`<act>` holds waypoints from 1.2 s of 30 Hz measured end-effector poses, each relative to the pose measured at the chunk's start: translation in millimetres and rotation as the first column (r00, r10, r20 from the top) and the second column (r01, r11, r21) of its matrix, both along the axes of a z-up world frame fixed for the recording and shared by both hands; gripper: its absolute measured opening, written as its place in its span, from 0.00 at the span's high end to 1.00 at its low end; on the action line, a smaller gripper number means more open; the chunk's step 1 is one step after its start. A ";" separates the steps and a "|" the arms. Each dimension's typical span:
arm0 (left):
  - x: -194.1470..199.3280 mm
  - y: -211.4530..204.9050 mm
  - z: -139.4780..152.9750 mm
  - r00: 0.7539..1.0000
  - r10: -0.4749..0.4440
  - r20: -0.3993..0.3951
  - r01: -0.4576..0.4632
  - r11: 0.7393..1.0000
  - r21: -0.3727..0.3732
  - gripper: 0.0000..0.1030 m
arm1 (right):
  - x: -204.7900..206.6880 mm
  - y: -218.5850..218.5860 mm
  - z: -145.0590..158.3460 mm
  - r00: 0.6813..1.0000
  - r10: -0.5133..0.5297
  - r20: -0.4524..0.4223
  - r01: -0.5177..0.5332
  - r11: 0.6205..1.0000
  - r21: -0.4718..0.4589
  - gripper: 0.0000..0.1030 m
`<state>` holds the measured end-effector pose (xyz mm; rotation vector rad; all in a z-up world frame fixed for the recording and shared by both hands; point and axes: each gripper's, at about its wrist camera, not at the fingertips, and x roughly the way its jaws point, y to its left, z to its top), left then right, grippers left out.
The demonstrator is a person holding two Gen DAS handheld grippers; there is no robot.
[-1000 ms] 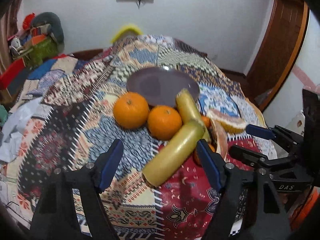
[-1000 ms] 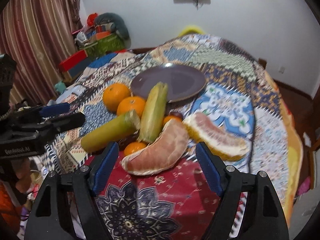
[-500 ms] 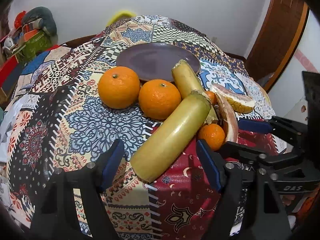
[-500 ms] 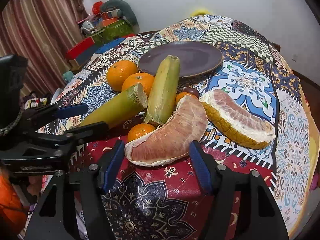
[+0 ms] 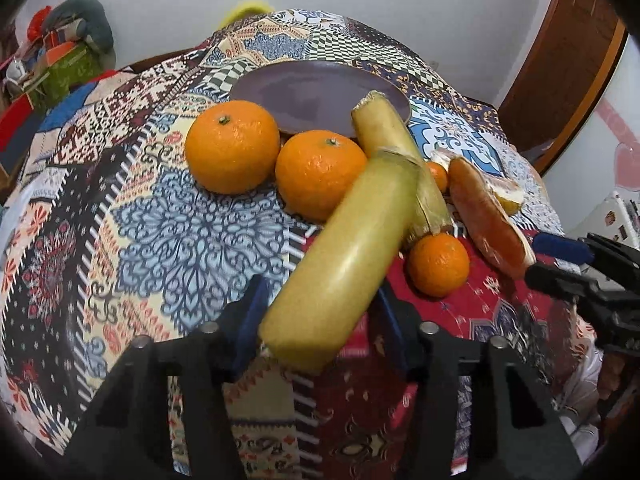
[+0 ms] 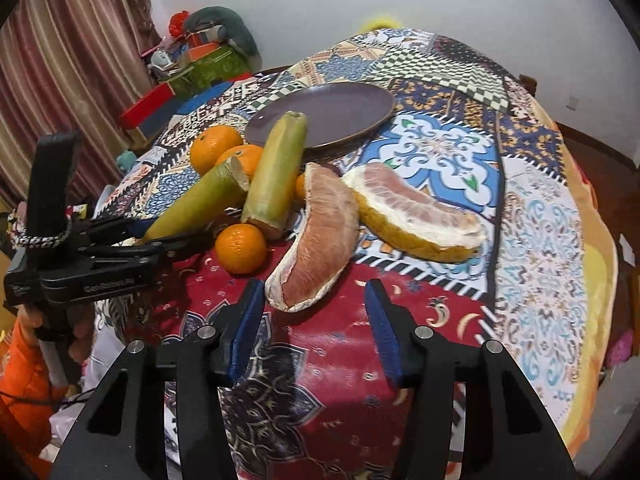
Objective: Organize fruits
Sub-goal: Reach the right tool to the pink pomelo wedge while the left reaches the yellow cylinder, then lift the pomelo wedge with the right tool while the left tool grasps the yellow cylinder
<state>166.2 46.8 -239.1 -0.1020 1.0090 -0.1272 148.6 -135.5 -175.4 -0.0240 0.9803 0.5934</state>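
A yellow-green sugarcane piece (image 5: 340,264) lies slanted on the cloth, and my left gripper (image 5: 320,320) is closing on its near end, both pads against its sides. A second cane piece (image 5: 396,152) leans toward the purple plate (image 5: 316,96). Two big oranges (image 5: 232,146) sit left of the canes, a small mandarin (image 5: 438,264) to their right. My right gripper (image 6: 314,320) is closing around the near tip of a peeled pomelo segment (image 6: 320,240), with a gap still showing at the right pad. A second pomelo wedge (image 6: 416,220) lies beside it.
A patchwork cloth (image 6: 540,240) covers the round table and drops off at the near edge. A hand in an orange sleeve (image 6: 24,360) holds the left gripper. Boxes and soft things (image 6: 200,52) pile up by the curtain at the back left.
Both grippers came down closer to the fruit. The left jaws narrowed onto the near cane piece. The right jaws narrowed toward the pomelo segment's tip.
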 end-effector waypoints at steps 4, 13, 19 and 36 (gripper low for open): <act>-13.1 -2.6 2.1 1.000 -0.017 -0.015 0.017 1.000 -0.006 0.55 | -1.1 -7.3 2.9 1.000 -0.019 0.021 0.020 1.000 -0.021 0.53; -14.2 -7.3 10.7 1.000 -0.025 -0.002 0.025 0.999 -0.025 0.56 | 10.4 -11.0 0.8 0.998 -0.054 0.025 0.055 0.998 -0.008 0.62; 2.6 -14.9 6.4 0.999 -0.045 -0.012 0.045 0.999 -0.020 0.56 | 19.0 2.6 -5.3 1.000 -0.023 0.018 0.023 1.000 0.006 0.65; 21.3 -28.1 -4.8 0.995 -0.098 0.018 0.097 0.995 0.034 0.59 | 39.4 16.3 -29.4 1.000 0.003 -0.003 -0.003 1.000 -0.007 0.73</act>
